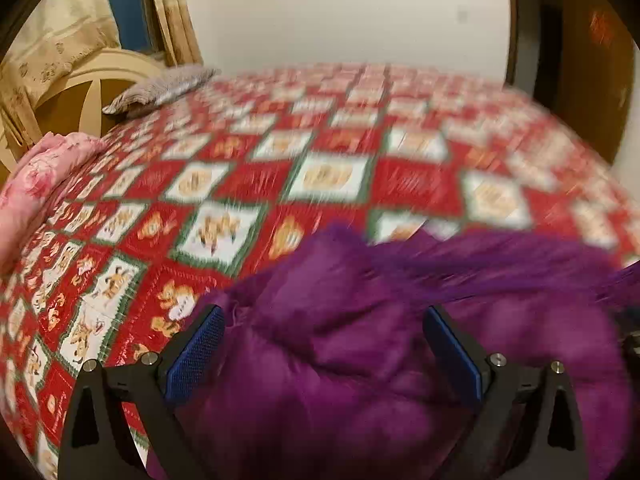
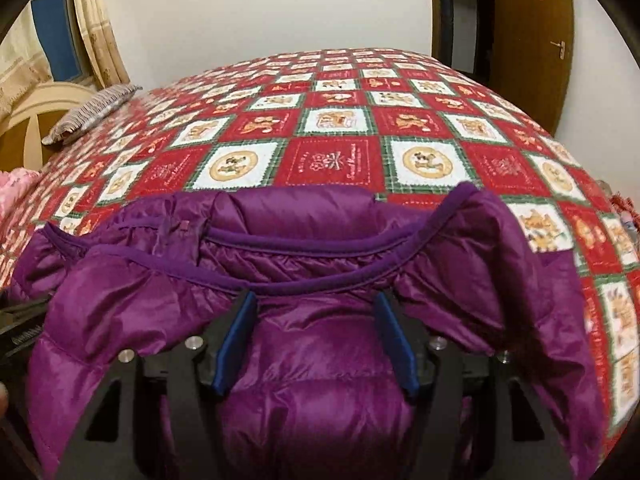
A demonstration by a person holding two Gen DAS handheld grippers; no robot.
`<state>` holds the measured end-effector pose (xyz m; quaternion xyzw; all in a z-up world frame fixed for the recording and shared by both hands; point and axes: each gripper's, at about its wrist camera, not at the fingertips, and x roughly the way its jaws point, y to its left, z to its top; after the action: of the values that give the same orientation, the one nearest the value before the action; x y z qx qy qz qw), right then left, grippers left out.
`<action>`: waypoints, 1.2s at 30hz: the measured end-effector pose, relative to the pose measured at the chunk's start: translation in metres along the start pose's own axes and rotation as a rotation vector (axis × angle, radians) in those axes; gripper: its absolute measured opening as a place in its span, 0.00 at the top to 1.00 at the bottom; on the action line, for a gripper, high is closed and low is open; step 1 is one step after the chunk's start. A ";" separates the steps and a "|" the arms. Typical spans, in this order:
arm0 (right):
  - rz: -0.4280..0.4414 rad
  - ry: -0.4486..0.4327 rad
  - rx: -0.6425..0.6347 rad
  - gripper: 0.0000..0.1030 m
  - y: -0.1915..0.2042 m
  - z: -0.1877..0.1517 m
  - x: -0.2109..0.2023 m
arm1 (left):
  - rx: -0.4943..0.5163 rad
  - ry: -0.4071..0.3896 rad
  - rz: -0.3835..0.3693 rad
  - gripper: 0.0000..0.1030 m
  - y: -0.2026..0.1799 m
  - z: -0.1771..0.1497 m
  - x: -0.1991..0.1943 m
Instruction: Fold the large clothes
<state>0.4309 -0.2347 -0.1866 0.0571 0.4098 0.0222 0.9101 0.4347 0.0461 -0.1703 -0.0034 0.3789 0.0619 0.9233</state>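
A puffy purple jacket lies on the near edge of the bed, its collar trim curving across the right wrist view. My right gripper is shut on a thick fold of the jacket just below the collar. The padded cloth fills the gap between the blue pads and drapes over the gripper body on both sides. In the blurred left wrist view my left gripper stands wide open just above the jacket. Its pads are apart from the cloth and nothing is held.
The bed is covered by a red, white and green checked quilt. A grey pillow and a cream headboard are at the far left, with a pink blanket on the left edge. A brown door stands at the back right.
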 end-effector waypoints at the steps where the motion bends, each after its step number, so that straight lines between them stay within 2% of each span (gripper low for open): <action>1: 0.012 -0.023 0.008 0.37 0.003 0.001 -0.009 | 0.002 -0.033 -0.022 0.03 -0.003 -0.002 -0.015; 3: 0.034 -0.084 -0.022 0.37 0.022 0.000 -0.035 | 0.046 -0.053 -0.027 0.03 -0.014 -0.009 -0.025; 5: 0.053 -0.070 -0.070 0.37 0.041 -0.003 -0.036 | 0.117 -0.059 0.015 0.03 -0.029 -0.016 -0.021; 6: 0.050 -0.059 -0.081 0.37 0.046 -0.005 -0.033 | 0.148 -0.048 0.059 0.03 -0.035 -0.023 -0.012; 7: 0.033 -0.041 -0.099 0.37 0.050 -0.009 -0.025 | 0.149 -0.032 0.071 0.03 -0.036 -0.025 -0.006; 10: 0.017 0.007 -0.078 0.35 0.043 -0.019 -0.001 | 0.096 0.001 0.047 0.03 -0.029 -0.028 0.006; 18: -0.019 0.027 -0.104 0.30 0.045 -0.023 0.012 | 0.110 0.018 0.077 0.02 -0.039 -0.034 0.016; 23: -0.027 0.044 -0.116 0.28 0.046 -0.023 0.016 | 0.128 0.052 0.062 0.01 -0.039 -0.030 0.019; 24: -0.029 0.052 -0.123 0.28 0.046 -0.022 0.016 | 0.130 0.056 0.057 0.01 -0.036 -0.030 0.012; 26: -0.019 0.071 -0.132 0.29 0.046 -0.021 0.005 | 0.106 0.012 0.070 0.01 -0.023 -0.033 -0.015; 27: -0.019 0.051 -0.125 0.29 0.044 -0.025 -0.012 | 0.091 -0.030 0.070 0.01 -0.013 -0.038 -0.033; 29: -0.021 -0.014 -0.126 0.27 0.042 -0.038 -0.045 | 0.062 -0.059 0.101 0.01 0.002 -0.053 -0.053; 31: -0.026 -0.024 -0.112 0.24 0.038 -0.055 -0.057 | 0.028 -0.022 0.105 0.01 0.015 -0.072 -0.054; 33: -0.046 -0.006 -0.110 0.24 0.039 -0.074 -0.053 | 0.022 0.036 0.115 0.01 0.020 -0.090 -0.042; 36: -0.083 -0.032 -0.140 0.23 0.045 -0.085 -0.046 | -0.008 0.012 0.094 0.01 0.025 -0.098 -0.044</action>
<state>0.3368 -0.1864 -0.2031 -0.0236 0.3946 0.0122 0.9185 0.3324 0.0610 -0.2081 0.0101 0.3838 0.1067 0.9172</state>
